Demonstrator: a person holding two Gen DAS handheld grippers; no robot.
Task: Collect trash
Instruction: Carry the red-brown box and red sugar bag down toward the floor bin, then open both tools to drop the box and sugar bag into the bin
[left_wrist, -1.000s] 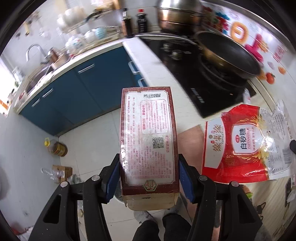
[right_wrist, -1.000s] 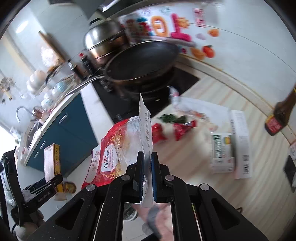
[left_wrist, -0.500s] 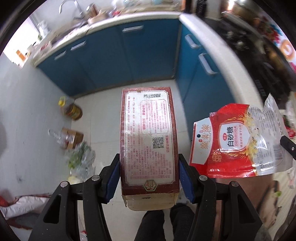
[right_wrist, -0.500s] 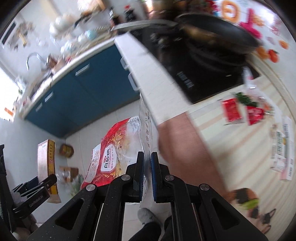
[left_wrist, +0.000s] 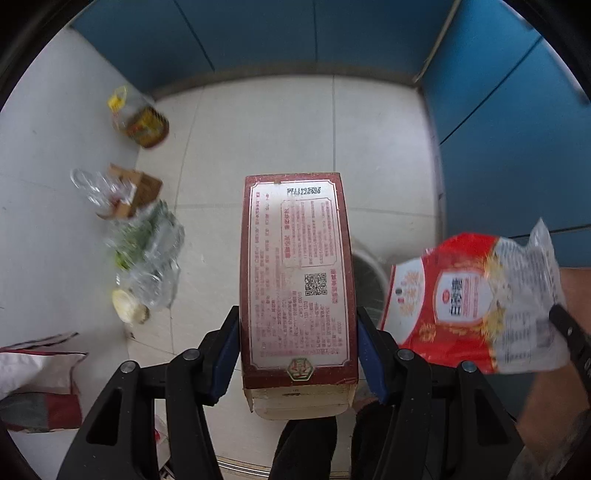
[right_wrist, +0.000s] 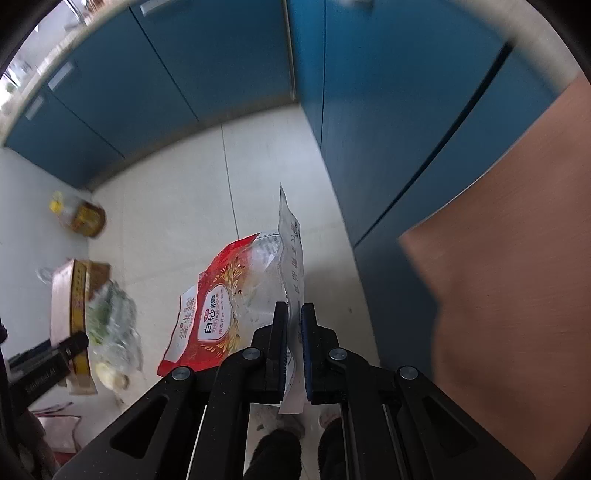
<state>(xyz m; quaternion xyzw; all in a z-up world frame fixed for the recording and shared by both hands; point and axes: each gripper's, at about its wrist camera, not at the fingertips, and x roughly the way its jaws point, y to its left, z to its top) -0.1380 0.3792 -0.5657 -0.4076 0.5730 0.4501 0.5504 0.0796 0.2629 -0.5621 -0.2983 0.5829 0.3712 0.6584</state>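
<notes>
**Q:** Left wrist view. What's in hand, and how do I finish this well?

**A:** My left gripper (left_wrist: 297, 343) is clamped on the carton (left_wrist: 297, 273), blue pads pressed on its two long sides, printed face up, open end toward me. Floor tiles below, blue cabinets (left_wrist: 498, 110) ahead. Just right of the carton, partly hidden behind it, a round grey rim: the trash bin (left_wrist: 367, 273), I judge. So the step is the drop. To do it well I'd centre the carton over that opening before letting the pads part; it's long, so tip the far end down first or it may bridge the rim. Loose rubbish lies well left: an oil bottle (left_wrist: 142, 122), a small cardboard box (left_wrist: 136, 192), a crumpled clear bag (left_wrist: 147, 251).

**Q:** Pose?

**A:** Gripper aimed steeply down at the floor, carton pointing away from me. My own legs show at the bottom edge.

**Q:** Right wrist view?

**A:** My right gripper (right_wrist: 293, 332) is pinched nearly closed on the thin clear edge of the sugar bag (right_wrist: 221, 306); the red printed body hangs off to the left, limp. Bin not visible here. Light film could cling to the pads, so I'd release only directly above the opening and give a small shake.

**Q:** Pose there?

**A:** Also pointed down, near the cabinet corner, a brown panel (right_wrist: 517, 240) close on the right. The left gripper (right_wrist: 55, 354) with its carton shows at far left, well apart.
</notes>
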